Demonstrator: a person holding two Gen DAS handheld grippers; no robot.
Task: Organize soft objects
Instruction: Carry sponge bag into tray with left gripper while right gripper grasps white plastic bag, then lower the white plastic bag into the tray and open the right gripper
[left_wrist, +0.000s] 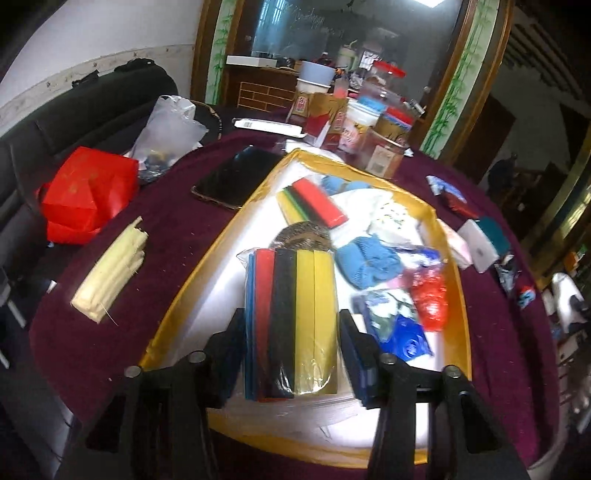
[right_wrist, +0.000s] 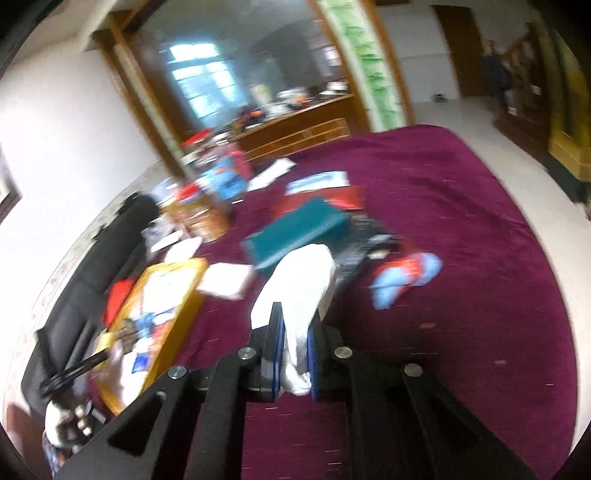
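Pack of coloured foam strips: left wrist view. A clear-wrapped bundle showing blue, red, black and yellow bands, lying in the yellow-rimmed tray toward its near end. Long axis runs straight away from the camera, parallel to the fingers of the left gripper. The pack sits between the two fingers with a gap visible on each side; the jaws stand part-way open, pads not pressing. Judged: released or about to be, since nothing bears on it. A second striped pack lies further up the tray, slanted toward the far right corner. Blue knitted piece just right of the near pack. Outside the tray, on the maroon-covered bench: pale folded cloth toward the left edge, white pad and teal block toward the right edge.

Right wrist view, blurred. White soft bundle: pinched between the closed fingers of the right gripper, its long axis running forward and up from the jaws, free end pointing toward the far side. It is clear of the maroon cloth. Teal block lies just beyond it. The tray lies to the left of this gripper, near the bench's left edge; judged, the carry must swing leftward. The left hand is the nearer to the tray.
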